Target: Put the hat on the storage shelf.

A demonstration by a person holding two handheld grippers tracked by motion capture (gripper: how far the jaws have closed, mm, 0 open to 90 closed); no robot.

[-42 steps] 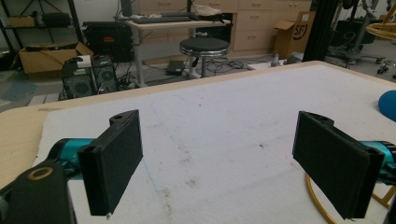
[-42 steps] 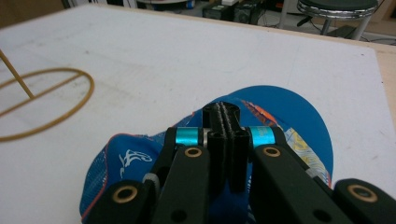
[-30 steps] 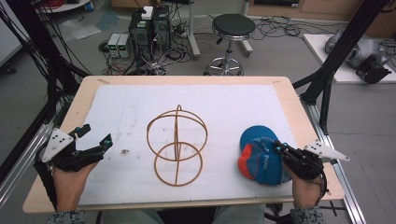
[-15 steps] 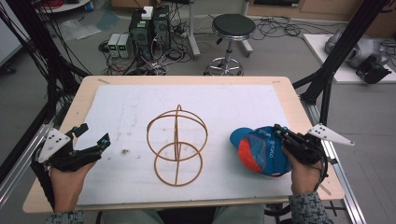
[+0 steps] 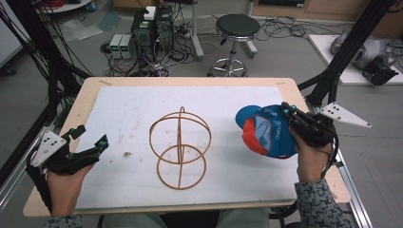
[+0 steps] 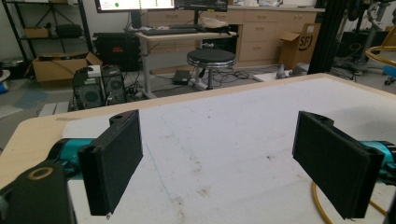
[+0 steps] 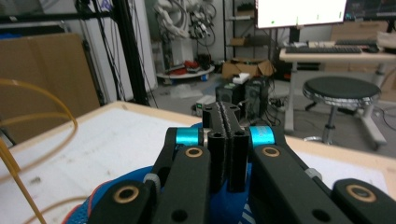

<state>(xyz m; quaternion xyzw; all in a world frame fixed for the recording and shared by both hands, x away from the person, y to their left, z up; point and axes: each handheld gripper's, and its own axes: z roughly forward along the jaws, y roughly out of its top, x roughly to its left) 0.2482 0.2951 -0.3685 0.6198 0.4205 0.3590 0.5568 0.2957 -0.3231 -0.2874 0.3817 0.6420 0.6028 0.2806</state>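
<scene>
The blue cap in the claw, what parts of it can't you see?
- Blue cap, high view: the right claw and hand cover its far side; the print is too small to read.
- Right gripper view: the claw's arms hide most of the cap; the bottom edge cuts it off.

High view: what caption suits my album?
Right hand-held gripper lifts a blue cap beside a wire stand.

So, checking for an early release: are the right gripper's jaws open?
No, the right gripper has its jaws pressed together, gripping the blue cap.
</scene>
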